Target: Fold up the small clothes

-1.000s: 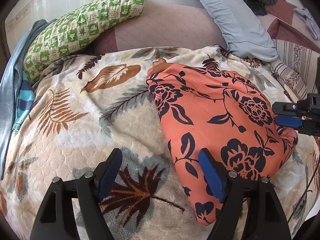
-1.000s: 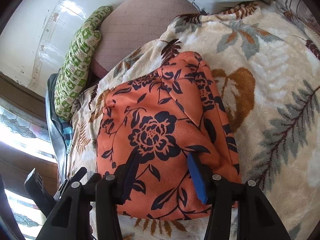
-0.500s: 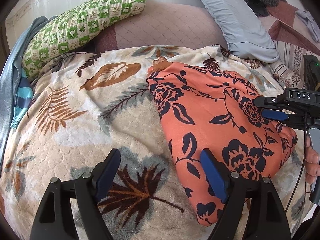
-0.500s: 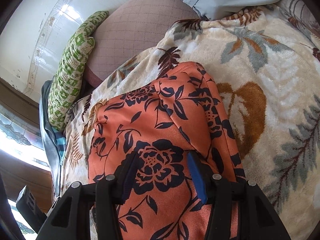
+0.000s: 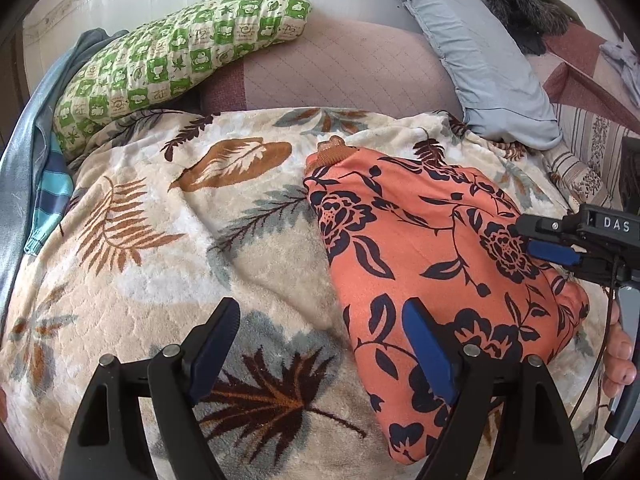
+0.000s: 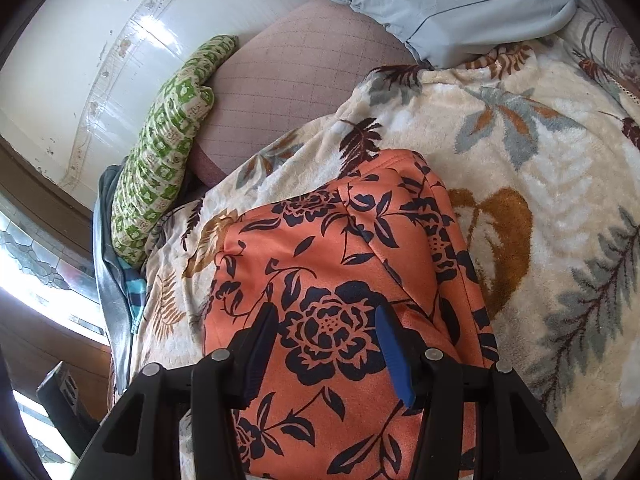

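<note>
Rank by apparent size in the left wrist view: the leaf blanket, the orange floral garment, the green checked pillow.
1. Leaf blanket, clearly largest.
2. Orange garment.
3. Green pillow; it lies farther back, so its smaller look is unsure.

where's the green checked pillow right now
In the left wrist view the green checked pillow lies upper left, against the white wall, between the blue clothes and the mauve quilted cushion, behind the leaf-print blanket.

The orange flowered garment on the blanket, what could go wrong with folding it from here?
The garment is already bunched along its far edge, so a fold may trap creases. The plush blanket under it could get pinched too. Both open tongs, left and right, hang over it and could collide.
</note>
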A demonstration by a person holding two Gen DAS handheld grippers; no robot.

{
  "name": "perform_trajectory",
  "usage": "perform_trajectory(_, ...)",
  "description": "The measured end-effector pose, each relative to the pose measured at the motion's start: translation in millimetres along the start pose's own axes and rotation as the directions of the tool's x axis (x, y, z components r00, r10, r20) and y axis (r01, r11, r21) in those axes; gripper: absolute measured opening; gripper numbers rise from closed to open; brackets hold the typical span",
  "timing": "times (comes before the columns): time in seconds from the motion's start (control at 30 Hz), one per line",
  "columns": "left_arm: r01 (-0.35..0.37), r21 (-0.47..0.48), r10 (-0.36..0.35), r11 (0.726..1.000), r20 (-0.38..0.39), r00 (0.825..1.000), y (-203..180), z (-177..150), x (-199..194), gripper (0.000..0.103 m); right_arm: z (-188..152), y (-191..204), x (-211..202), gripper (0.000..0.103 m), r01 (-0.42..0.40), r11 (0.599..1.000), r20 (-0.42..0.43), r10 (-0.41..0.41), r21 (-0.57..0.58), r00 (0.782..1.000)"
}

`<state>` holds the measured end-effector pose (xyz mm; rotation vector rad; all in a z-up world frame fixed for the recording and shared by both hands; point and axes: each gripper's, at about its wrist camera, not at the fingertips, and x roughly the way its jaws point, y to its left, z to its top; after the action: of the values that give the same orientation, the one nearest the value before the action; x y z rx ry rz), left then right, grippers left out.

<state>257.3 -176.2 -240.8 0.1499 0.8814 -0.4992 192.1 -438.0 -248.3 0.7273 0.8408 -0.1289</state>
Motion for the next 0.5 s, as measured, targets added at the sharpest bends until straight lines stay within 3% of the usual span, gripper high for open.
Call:
perform_trajectory(0.13, 0.055, -0.023, -0.057, 0.998, -0.074, 0.996, -1, -2, 22, 0.086, -2, -5, 16, 0.055, 0.027, 1.000, -0.028, -0.027, 0.007, 0.999)
perform_trajectory(0.27, 0.078, -0.044, -0.081, 0.996, -0.084, 0.993, -5, -1, 22, 0.088, -4, 3, 15, 0.056, 0.059, 0.998, -0.017, -0.059, -0.026, 0.998)
perform_trajectory(0.37, 0.100, -0.012, -0.101, 0.995, -0.076, 0.992, -11, 2, 14, 0.088, -2, 3, 5, 0.056, 0.025, 1.000, -0.001, -0.025, -0.017, 1.000)
perform_trajectory(0.5, 0.130, -0.009, -0.131, 0.991, -0.038, 0.991, -13, 8, 2, 0.088, 8, -8, -22, 0.056, -0.015, 1.000, 0.093, 0.014, 0.013, 0.996)
